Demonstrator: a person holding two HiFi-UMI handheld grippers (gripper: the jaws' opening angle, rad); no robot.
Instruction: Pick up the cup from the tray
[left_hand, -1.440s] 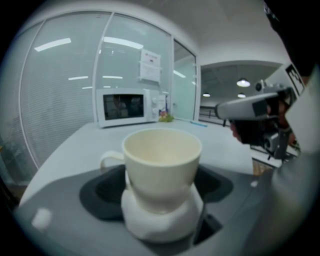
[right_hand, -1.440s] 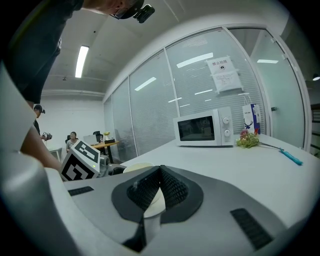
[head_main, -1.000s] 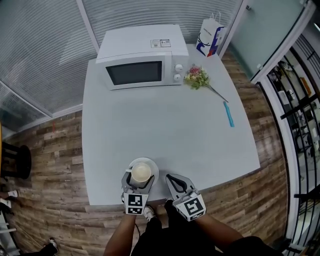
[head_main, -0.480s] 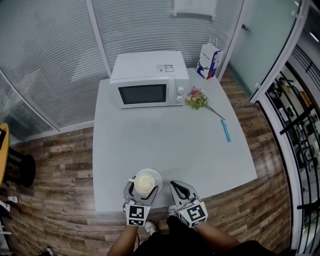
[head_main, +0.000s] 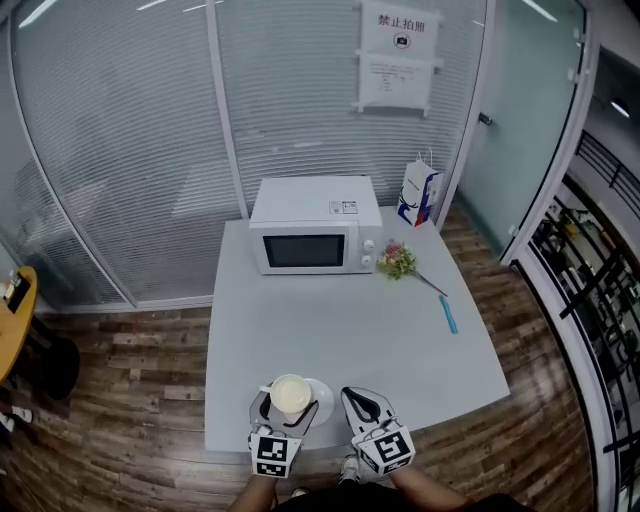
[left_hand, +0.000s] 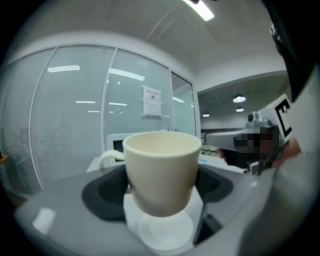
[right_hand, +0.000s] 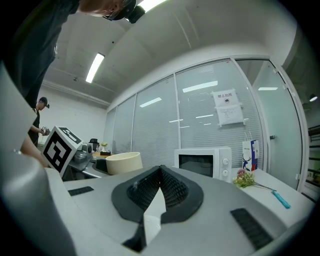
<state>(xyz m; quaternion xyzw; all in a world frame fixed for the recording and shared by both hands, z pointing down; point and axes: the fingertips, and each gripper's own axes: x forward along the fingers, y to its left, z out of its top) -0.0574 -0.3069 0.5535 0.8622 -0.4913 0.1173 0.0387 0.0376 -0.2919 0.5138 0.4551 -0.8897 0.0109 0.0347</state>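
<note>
A cream cup with a handle is between the jaws of my left gripper at the table's front edge. The gripper is shut on the cup. In the left gripper view the cup hangs just above a small white round tray, and its handle points left. In the head view the tray shows to the right of the cup. My right gripper is beside it, shut and empty; its ribbed pads are pressed together.
A white microwave stands at the back of the grey table. Beside it are a flower sprig and a paper bag, and a blue pen lies at the right. Glass walls stand behind, wood floor around.
The head view has tilted up and takes in more of the room. The cup in my left gripper now sits to the left of the tray rather than centred on it.
</note>
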